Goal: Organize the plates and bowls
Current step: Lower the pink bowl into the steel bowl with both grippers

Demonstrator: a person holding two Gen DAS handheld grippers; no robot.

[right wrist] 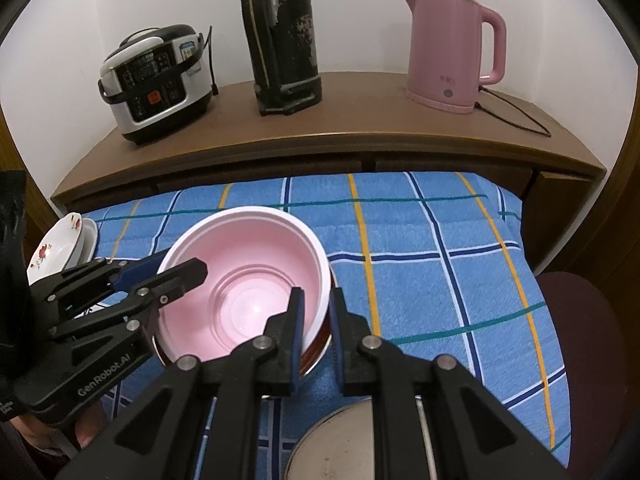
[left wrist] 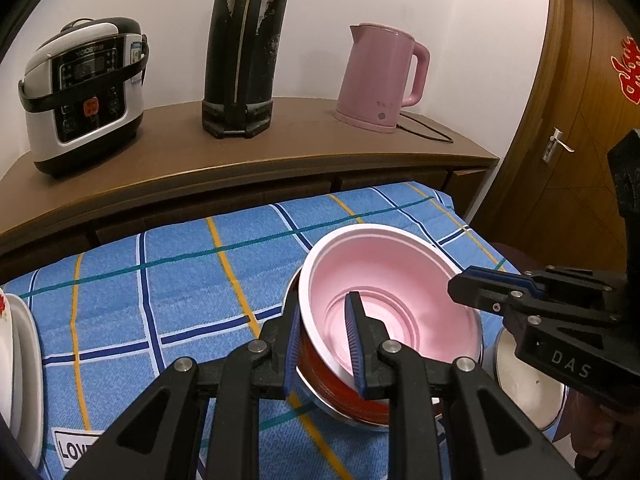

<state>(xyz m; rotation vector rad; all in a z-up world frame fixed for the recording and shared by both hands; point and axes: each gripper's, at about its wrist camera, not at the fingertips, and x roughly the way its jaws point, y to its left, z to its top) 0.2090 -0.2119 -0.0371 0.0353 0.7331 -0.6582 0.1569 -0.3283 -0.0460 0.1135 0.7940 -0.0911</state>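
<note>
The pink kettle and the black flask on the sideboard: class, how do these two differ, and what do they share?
1. The pink kettle is smooth and clean; the black flask looks worn, with pale patches near its top.
2. The kettle is shorter and tapers upward; the flask is taller and straighter.
3. The kettle has a cord trailing off beside it; the flask shows none.
Both stand upright on the wooden sideboard.

The pink bowl [left wrist: 394, 292] is hiding most of the red bowl [left wrist: 320, 372] nested under it. The left edge is cutting off the white dish [left wrist: 24, 364] in the left wrist view. The bottom edge and the gripper arms are cutting off the metal lid [right wrist: 340, 444] in the right wrist view. The cloth label [left wrist: 72, 446] is showing only partly.
</note>
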